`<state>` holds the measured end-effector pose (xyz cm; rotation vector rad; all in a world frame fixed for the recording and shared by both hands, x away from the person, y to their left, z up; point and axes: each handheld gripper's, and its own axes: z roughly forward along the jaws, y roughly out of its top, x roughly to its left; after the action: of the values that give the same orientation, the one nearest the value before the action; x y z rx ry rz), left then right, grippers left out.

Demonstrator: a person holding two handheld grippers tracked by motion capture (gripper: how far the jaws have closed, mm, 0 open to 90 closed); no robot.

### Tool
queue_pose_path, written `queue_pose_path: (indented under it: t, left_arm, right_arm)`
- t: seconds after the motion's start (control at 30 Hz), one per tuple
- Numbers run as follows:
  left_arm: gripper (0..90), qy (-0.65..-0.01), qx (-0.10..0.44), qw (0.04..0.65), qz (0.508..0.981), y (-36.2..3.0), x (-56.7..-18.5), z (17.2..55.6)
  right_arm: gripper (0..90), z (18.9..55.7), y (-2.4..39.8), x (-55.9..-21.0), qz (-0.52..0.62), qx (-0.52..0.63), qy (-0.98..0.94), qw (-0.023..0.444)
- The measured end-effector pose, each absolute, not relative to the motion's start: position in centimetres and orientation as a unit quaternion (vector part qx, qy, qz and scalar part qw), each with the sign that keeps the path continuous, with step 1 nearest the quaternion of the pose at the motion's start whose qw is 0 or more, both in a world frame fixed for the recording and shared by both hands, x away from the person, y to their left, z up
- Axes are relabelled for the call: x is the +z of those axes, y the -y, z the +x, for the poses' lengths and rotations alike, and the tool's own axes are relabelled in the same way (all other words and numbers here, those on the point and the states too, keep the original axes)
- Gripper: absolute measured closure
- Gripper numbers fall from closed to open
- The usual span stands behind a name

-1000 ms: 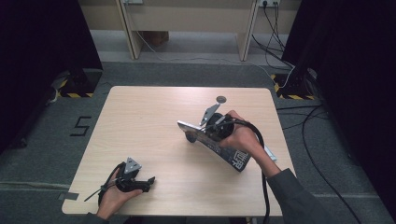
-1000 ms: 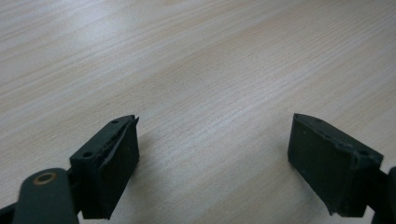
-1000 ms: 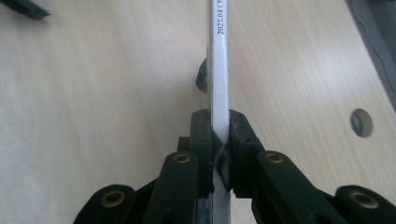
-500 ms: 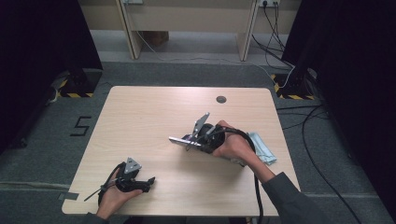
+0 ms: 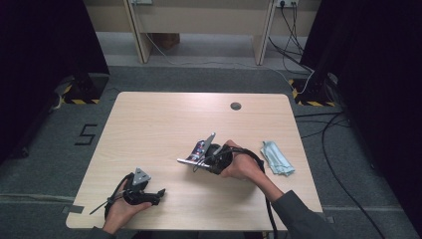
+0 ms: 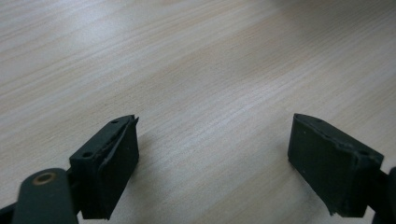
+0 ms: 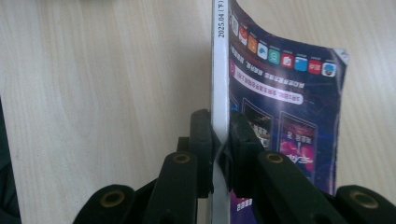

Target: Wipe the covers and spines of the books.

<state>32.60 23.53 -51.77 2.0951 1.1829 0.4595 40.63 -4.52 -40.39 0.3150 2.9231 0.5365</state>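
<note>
A thin magazine [image 7: 280,107] with a dark, colourful cover and a white spine is clamped at its spine in my right gripper [image 7: 219,135], whose jaws are shut on it. From above, the magazine [image 5: 199,148] sits just over the middle of the wooden table [image 5: 159,124]. There my right gripper [image 5: 203,159] points left, with the hand behind it. My left gripper [image 5: 149,195] rests at the table's front left. In its own view the left gripper [image 6: 215,158] stands open, with bare wood between its pads [image 6: 112,163].
A folded blue-green cloth or pack [image 5: 276,157] lies on the table right of the right hand. A round cable hole [image 5: 236,105] sits near the far edge. Cables trail on the floor at the right, and dark curtains flank both sides.
The right hand has come down and toward the left and front with the magazine, uncovering the blue-green pack at the right. The left hand has stayed put.
</note>
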Motion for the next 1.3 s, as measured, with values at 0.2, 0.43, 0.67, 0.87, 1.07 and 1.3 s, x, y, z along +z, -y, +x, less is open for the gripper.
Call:
queue_pose_path:
  t: [0.2, 0.43, 0.67, 0.87, 1.07, 1.3]
  left_arm:
    - [15.2, -0.454, 0.175, 0.337, 0.806, -23.5, -51.7, 32.7]
    - [15.1, -0.453, 0.175, 0.338, 0.806, -23.6, -51.7, 32.6]
    - [15.1, -0.454, 0.176, 0.339, 0.805, -23.5, -51.8, 32.6]
    - [15.1, -0.452, 0.176, 0.339, 0.806, -23.5, -51.8, 32.6]
    - [15.2, -0.451, 0.175, 0.338, 0.807, -23.5, -51.7, 32.7]
    - [15.3, -0.449, 0.174, 0.34, 0.808, -23.3, -51.8, 32.6]
  right_arm:
    - [82.1, 40.2, 4.4, -41.7, 0.101, 0.182, -0.976, 0.069]
    - [79.8, 39.6, 4.7, -43.3, 0.11, 0.197, -0.973, 0.052]
    - [77.3, 39.2, 5.4, -44.3, 0.127, 0.233, -0.963, 0.045]
    - [76.0, 38.9, 6.0, -45.0, 0.133, 0.261, -0.955, 0.044]
    - [75.3, 38.8, 6.6, -45.1, 0.153, 0.286, -0.945, 0.041]
    - [73.2, 38.5, 6.5, -45.6, 0.153, 0.282, -0.946, 0.04]
